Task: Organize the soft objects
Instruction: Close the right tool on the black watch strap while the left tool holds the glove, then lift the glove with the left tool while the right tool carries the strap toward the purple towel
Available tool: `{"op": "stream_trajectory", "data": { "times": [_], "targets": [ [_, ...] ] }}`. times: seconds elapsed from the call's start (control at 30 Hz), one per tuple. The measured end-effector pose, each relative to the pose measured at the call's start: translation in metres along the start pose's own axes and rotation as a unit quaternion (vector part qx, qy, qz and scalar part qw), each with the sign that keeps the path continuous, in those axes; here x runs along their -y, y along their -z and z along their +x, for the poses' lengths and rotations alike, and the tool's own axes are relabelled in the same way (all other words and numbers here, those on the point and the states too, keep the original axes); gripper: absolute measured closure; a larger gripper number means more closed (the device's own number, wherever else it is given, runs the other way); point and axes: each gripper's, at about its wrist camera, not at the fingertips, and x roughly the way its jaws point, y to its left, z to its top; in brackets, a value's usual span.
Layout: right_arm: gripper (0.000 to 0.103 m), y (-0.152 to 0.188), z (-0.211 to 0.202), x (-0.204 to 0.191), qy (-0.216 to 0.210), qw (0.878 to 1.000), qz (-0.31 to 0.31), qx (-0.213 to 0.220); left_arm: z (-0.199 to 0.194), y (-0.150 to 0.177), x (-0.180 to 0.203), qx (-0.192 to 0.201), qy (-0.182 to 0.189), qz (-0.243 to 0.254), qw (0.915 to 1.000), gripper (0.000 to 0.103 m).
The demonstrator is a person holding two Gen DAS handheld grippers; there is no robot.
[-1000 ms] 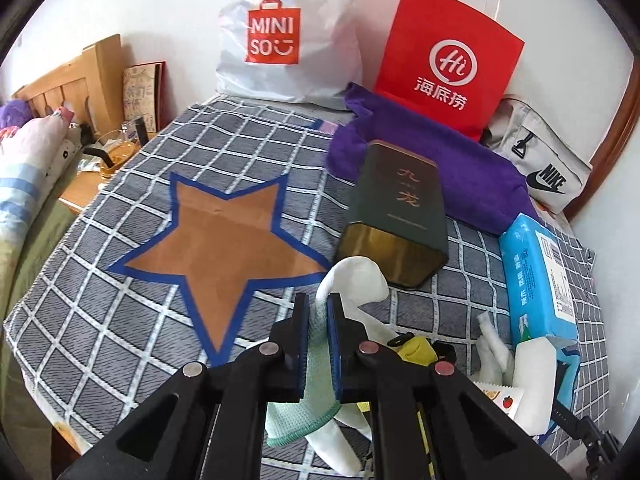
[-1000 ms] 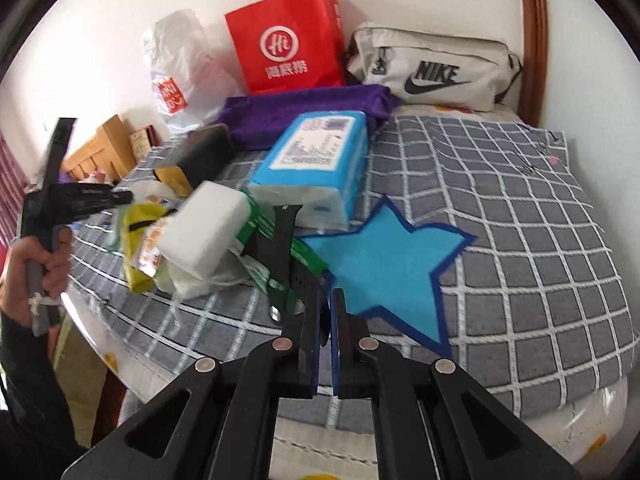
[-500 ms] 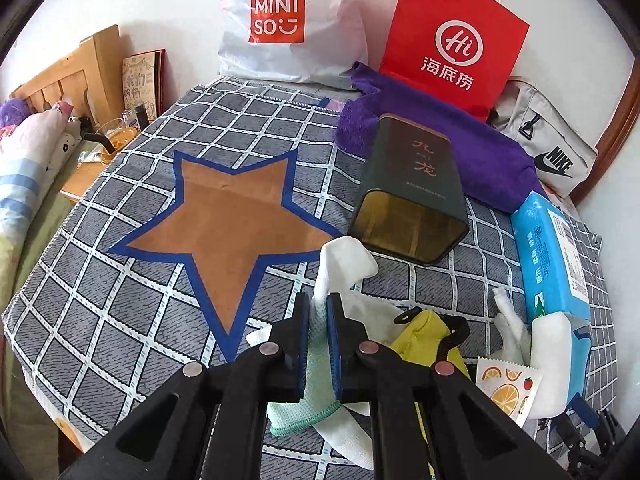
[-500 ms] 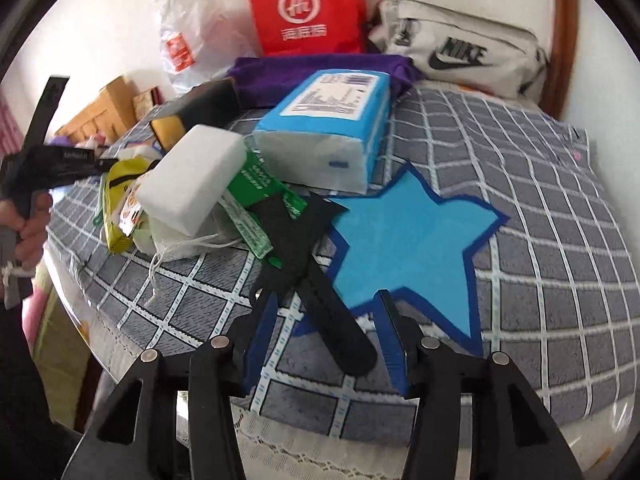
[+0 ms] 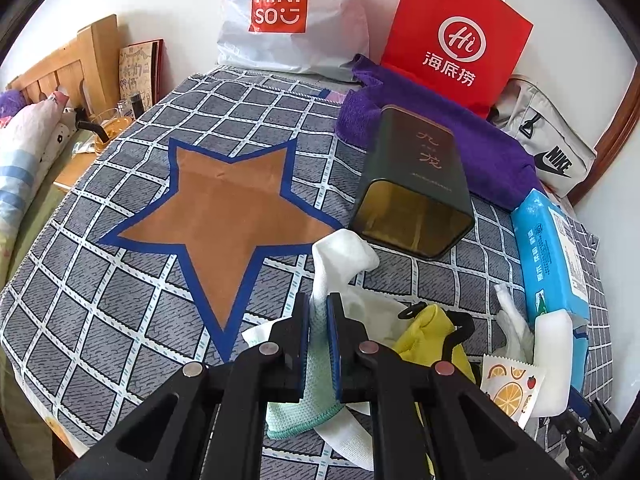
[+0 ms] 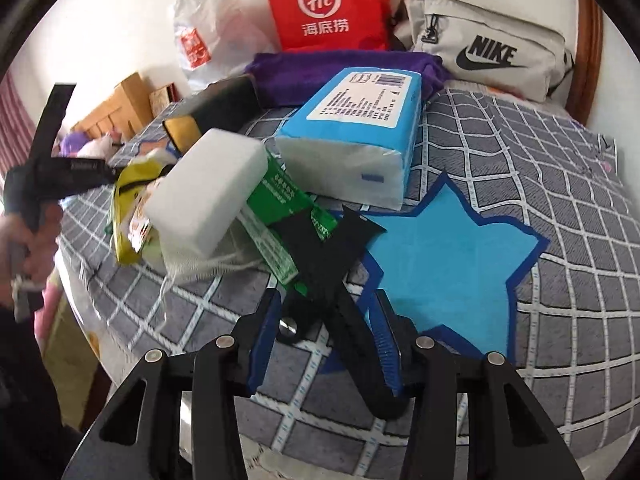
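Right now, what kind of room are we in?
Probably a bedroom. The things lie on a grey checked bedspread with star patches, there is a pillow beside a wooden headboard, and shopping bags lean against the wall.

Both views are brightly and evenly lit by soft daylight, and only faint shadows are cast on the checked bedspread (image 5: pixel 120 280). Straight lines are bent toward the dark circular fisheye rim, and the white wall behind the red paper bag (image 6: pixel 324 4) is washed out. Motion blur is seen on the left hand (image 6: pixel 28 248), left of that bag.
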Motion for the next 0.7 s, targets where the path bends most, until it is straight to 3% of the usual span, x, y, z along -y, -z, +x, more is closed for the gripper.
{"op": "stream_trajectory", "data": {
  "times": [0.23, 0.27, 0.3, 0.4, 0.7],
  "targets": [
    [0.058, -0.011, 0.021, -0.008, 0.018, 0.999, 0.037, 0.000, -0.001, 0.000, -0.002, 0.001, 0.009, -0.001, 1.0000, 0.094],
    [0.069, -0.012, 0.021, -0.010, 0.024, 0.999, 0.031, 0.002, -0.001, 0.000, -0.002, 0.001, 0.009, -0.002, 1.0000, 0.094],
    [0.073, -0.012, 0.022, -0.014, 0.034, 0.999, 0.019, 0.002, -0.002, 0.000, -0.003, 0.001, 0.010, -0.002, 0.9999, 0.094],
    [0.077, -0.013, 0.018, -0.014, 0.037, 0.999, 0.009, 0.003, -0.005, 0.000, -0.005, 0.002, 0.020, -0.003, 0.9998, 0.094],
    [0.077, -0.015, -0.012, -0.003, 0.036, 0.999, 0.035, 0.015, -0.023, -0.008, -0.010, 0.012, 0.048, 0.000, 0.9988, 0.094]
  ]
}}
